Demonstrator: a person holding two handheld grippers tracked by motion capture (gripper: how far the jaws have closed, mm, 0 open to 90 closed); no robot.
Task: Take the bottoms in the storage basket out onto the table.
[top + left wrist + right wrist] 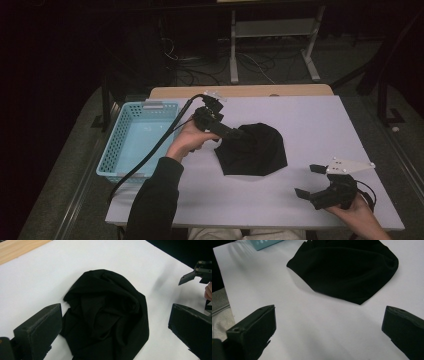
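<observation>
At the centre of the high view a crumpled black cloth (252, 149) lies on the white table (310, 125), the left gripper (235, 133) wide open at its upper-left edge and the right gripper (309, 181) open at lower right, well apart.

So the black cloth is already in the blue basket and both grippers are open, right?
Not quite. The black cloth lies on the white table, right of the blue basket, as the high view shows. The left gripper and right gripper are both open.
</observation>
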